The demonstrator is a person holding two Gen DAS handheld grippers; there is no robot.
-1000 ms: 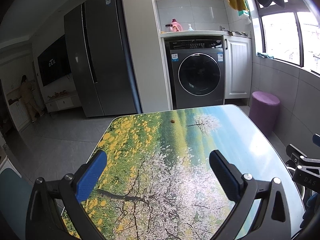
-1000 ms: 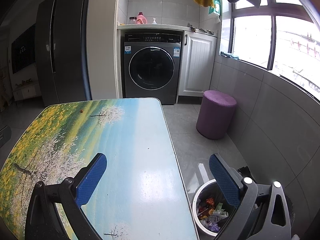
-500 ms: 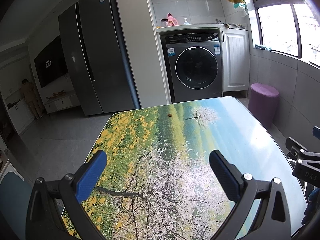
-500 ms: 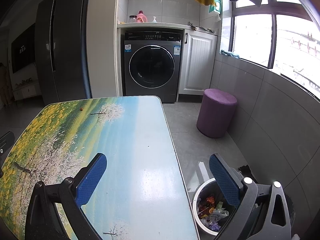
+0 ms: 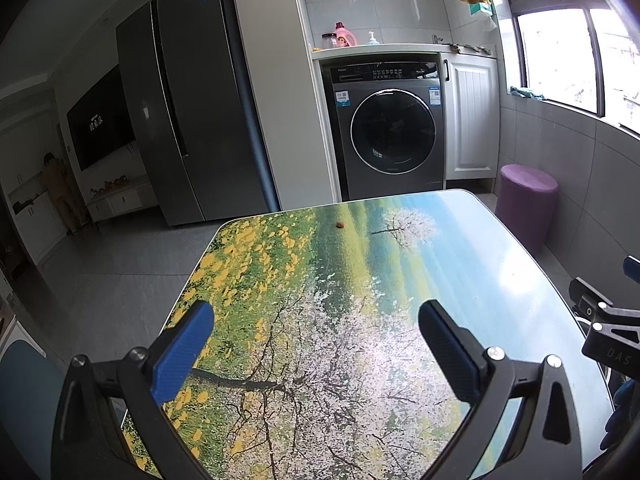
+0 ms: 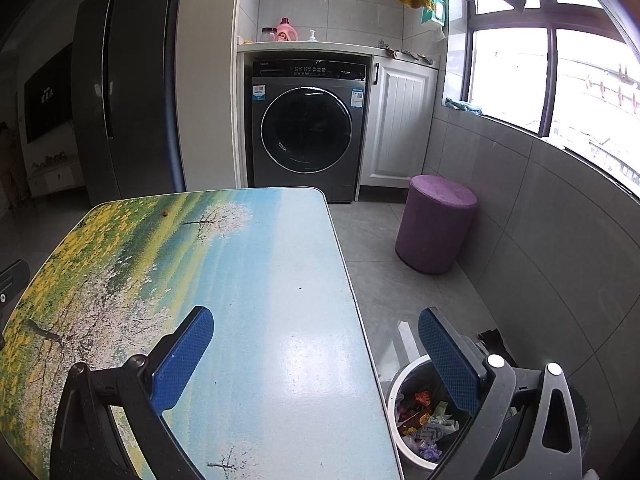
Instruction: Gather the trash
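Trash lay mostly in the bin point(image 6: 404, 432) already: crumpled wrappers and scraps of mixed colours showed inside the white-rimmed pail, which stood on the floor just beside the near right corner of the tabletop point(image 6: 280, 320). Judging by that, the collecting looked nearly finished. The one thing left on the surface was a small brown crumb point(image 5: 339, 225), sitting near the far edge and well apart from both tools; in the right wrist view it showed as a tiny speck point(image 6: 164, 213). A few dark specks on the blue part of the print were too small to tell from marks.

The left claw point(image 5: 316, 344) hung above the near end of the tabletop with its blue pads spread wide and nothing between them. The right claw point(image 6: 316, 344) was likewise released and empty, one pad over the tabletop, the other over the bin. Reaching the crumb would probably call for a long stretch forward and a fine pinch, since it was so small.

The tabletop carried a glossy printed landscape of yellow flowers, blossom trees and blue sky, with window glare on its right side. Beyond it stood a grey washing machine point(image 5: 390, 132) under a white counter with bottles, a dark fridge point(image 5: 188, 112) to the left, a purple stool point(image 6: 438, 224) on the grey tiled floor, and a large window on the right.
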